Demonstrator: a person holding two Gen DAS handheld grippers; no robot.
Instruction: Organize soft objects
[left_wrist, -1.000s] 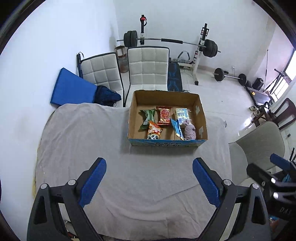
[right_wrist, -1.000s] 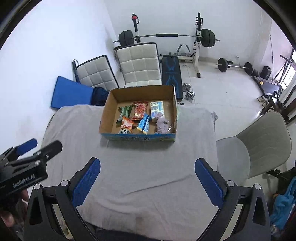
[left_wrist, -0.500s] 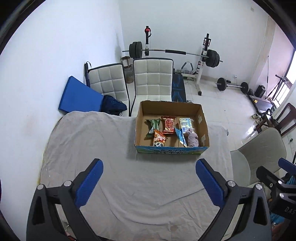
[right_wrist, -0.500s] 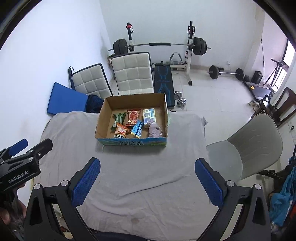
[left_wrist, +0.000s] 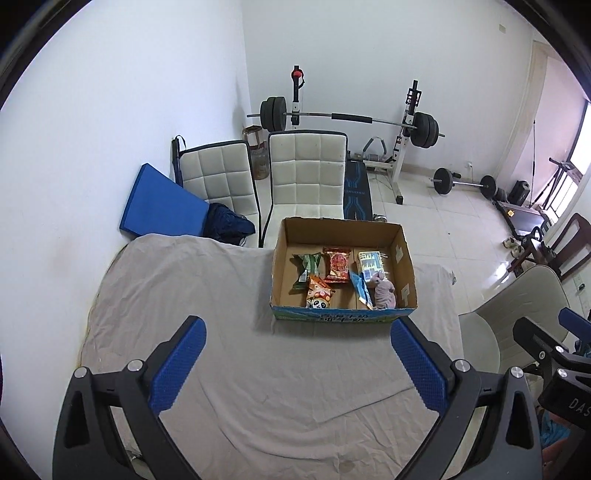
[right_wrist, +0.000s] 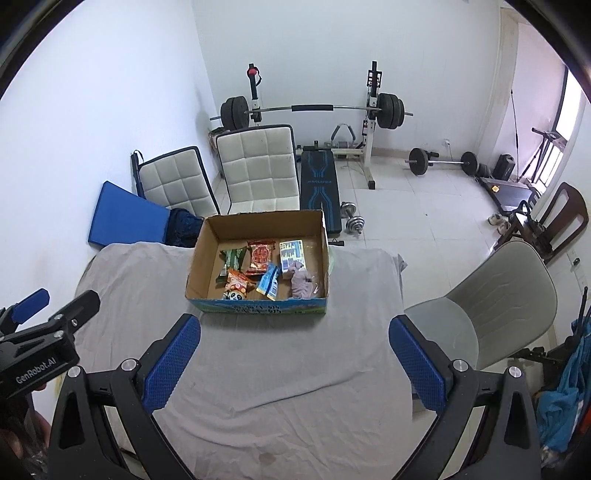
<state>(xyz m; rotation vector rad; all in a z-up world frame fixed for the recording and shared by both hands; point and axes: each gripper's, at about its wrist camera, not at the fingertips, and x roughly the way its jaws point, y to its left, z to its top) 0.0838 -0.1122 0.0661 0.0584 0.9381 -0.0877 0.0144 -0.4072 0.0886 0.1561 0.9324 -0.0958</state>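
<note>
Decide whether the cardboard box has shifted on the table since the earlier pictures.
No. The box keeps its place on the table cloth, same gap to the far edge; only the camera view changed.

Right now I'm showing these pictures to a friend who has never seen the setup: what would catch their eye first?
Probably the open cardboard box on the grey-covered table, with bright snack packets and a small plush toy inside. Next, the barbell on its rack against the far wall, behind two white padded chairs. Nearest the camera, the left hand-held gripper gapes wide with nothing between its blue pads.
</note>
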